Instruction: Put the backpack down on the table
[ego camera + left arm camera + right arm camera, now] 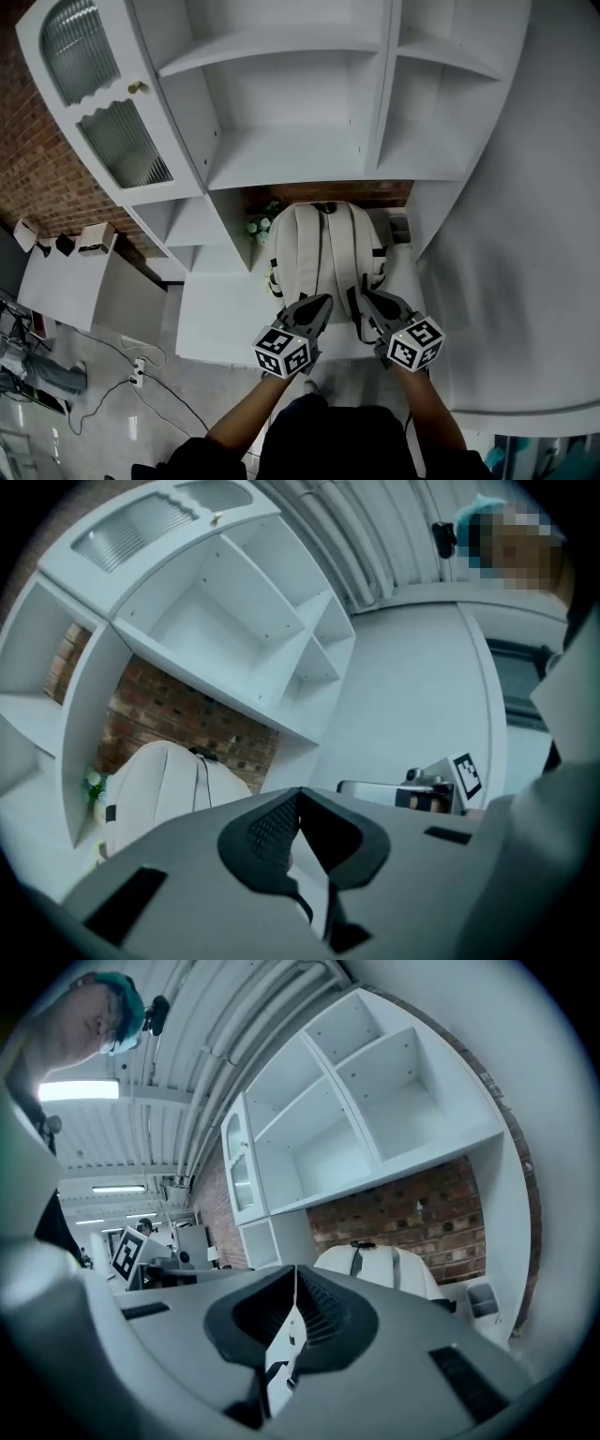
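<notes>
Both sets of jaws are clamped right down. My left gripper [300,808] has its pads together with only a thin pale sliver showing between them, the left-hand strap [314,878], as best I can tell. My right gripper [295,1283] is closed the same way on the right-hand strap [281,1363], a white strip with black marks. From the head view, the left gripper [323,302] and right gripper [367,296] sit side by side at the near end of the backpack [323,244]. It stands on the white table [216,319], inside the shelving unit [281,141] and against a brick back wall. My grippers hide its lower edge and where the straps end. A small grey object [399,228] beside it is too small to name.
</notes>
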The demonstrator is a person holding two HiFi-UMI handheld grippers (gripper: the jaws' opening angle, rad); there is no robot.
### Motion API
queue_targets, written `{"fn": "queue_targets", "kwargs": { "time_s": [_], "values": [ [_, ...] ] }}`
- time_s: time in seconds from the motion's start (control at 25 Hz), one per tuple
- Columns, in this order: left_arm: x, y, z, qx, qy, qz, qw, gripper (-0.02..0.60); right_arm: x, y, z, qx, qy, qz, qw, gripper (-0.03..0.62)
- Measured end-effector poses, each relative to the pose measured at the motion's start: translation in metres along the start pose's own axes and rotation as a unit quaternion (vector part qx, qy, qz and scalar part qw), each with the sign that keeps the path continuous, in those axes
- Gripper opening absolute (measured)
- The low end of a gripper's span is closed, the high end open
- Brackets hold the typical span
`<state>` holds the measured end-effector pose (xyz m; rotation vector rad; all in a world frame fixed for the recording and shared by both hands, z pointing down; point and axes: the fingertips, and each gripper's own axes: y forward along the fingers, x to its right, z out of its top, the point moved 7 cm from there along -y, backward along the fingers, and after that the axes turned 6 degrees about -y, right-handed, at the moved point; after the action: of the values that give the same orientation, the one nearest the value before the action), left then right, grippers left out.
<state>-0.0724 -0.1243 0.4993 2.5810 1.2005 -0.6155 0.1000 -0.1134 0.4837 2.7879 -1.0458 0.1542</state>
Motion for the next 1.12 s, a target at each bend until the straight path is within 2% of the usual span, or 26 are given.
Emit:
{"fn": "queue_targets", "kwargs": {
  "time_s": [0.08,0.2,0.36,0.52,0.64,0.76,0.88,1.12],
  "values": [
    [0.023,-0.007,-0.007,0.009,0.024,0.037,0.9990,0.017,-0.016,-0.013,0.000,-0.002,-0.012,0.002,1.000,0.021],
    [0.063,-0.018,-0.020,0.029,0.049,0.066,0.9962,0.017,-0.036,-0.035,-0.005,-0.019,-0.033,0.007,0.999,0.018],
    [0.112,-0.027,-0.038,0.036,0.061,0.108,0.9917,0.018,-0.055,-0.074,-0.012,-0.022,-0.040,0.010,0.999,0.018],
    [0.153,-0.036,-0.058,0.040,0.058,0.145,0.9869,0.018,-0.077,-0.106,-0.025,-0.028,-0.071,0.027,0.997,0.018],
    [0.177,-0.049,-0.078,0.043,0.059,0.170,0.9827,0.017,-0.091,-0.134,-0.038,-0.029,-0.056,0.036,0.997,0.018],
    [0.197,-0.061,-0.089,0.052,0.075,0.192,0.9771,0.017,-0.101,-0.158,-0.040,-0.027,-0.057,0.024,0.998,0.017],
    [0.212,-0.073,-0.096,0.062,0.088,0.205,0.9727,0.017,-0.107,-0.174,-0.041,-0.028,-0.067,-0.001,0.997,0.017],
    [0.230,-0.091,-0.102,0.079,0.106,0.202,0.9705,0.017,-0.127,-0.192,-0.042,-0.022,-0.085,-0.039,0.995,0.017]
  ]
}}
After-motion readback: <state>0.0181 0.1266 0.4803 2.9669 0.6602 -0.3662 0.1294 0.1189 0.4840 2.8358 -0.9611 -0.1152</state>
